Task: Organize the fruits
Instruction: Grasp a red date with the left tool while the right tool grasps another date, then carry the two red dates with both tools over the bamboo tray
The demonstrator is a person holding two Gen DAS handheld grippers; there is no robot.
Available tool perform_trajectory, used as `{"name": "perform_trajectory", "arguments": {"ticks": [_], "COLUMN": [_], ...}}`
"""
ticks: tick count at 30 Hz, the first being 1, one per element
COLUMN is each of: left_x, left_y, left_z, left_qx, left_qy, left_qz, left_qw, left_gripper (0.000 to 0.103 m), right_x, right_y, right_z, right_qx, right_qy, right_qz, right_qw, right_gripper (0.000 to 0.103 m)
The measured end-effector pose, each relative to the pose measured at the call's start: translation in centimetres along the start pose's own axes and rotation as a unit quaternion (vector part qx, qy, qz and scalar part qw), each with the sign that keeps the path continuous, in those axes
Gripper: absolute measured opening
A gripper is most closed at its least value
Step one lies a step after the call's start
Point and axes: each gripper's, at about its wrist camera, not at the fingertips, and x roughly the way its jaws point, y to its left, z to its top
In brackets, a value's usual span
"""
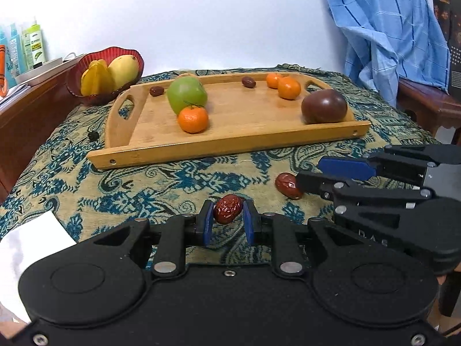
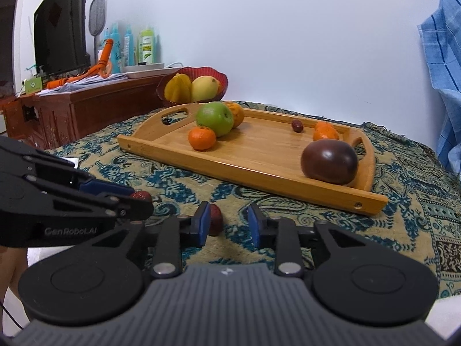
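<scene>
At the near edge of the patterned cloth [image 1: 161, 184], a wrinkled red date [image 1: 228, 209] is clamped between the blue pads of the left gripper [image 1: 228, 222], whose jaws are drawn tight on it. At about three o'clock from it, the right gripper [image 2: 227, 221] is seen with its jaws partly apart around a second red date [image 2: 215, 219], which lies on the cloth; the left pad is touching or just beside it, while a clear gap is left at the right pad, so no grip is shown. Farther off, toward twelve o'clock, a wooden tray [image 1: 201, 148] is laid on the cloth. On it a tangerine [image 1: 192, 119] is set against a green apple [image 1: 186, 93], a dark brown round fruit [image 1: 323, 106] is placed at the three o'clock end, and two more tangerines [image 1: 283, 85] and two small dark dates [image 1: 248, 82] are scattered along the far rim. Beyond the tray, at ten o'clock, a red bowl [image 1: 75, 72] is filled with a starfruit [image 1: 96, 77] and a mango [image 1: 123, 67].
</scene>
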Motion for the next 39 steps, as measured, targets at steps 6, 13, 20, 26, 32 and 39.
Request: {"name": "perform_trajectory", "arguments": {"ticks": [6,13,20,26,32,39], "left_x": [0.2,0.3,0.5,0.5,0.4,2.9], "left_y": [0.4,0.9,1.3,2.2,3.8,6.8], "left_z": [0.2,0.5,0.5,1.1,3.7,8.3], "left_qx": [-0.003,-0.003,-0.01,-0.019,-0.025,-0.043], "left_qy": [-0.002,-0.007,-0.01,-0.017,-0.058,-0.109], "left_qz": [0.007,0.009,0.011,0.007,0.015,0.032], "left_qw": [1.0,0.9999,0.9998,0.9996,0.9979,0.9926], "left_gripper": [0.021,0.021,0.021,0.021,0.021,0.021], "right_x": [0.5,1.3,1.5,1.1,0.5,3.3], "right_y": [0.8,1.3,1.6,1.3,-0.3,-2.4], "right_z": [0.2,0.2,0.1,0.4,2.0,5.3], "right_qx": [-0.004,-0.012,-0.021,0.001,0.054,0.085], "right_qy": [0.002,0.017,0.025,0.004,-0.059,-0.109], "right_qz": [0.002,-0.003,-0.009,-0.016,-0.04,-0.091], "right_qw": [1.0,1.0,0.999,1.0,0.996,0.986], "right_gripper": [0.03,0.025,0.021,0.02,0.019,0.019]}}
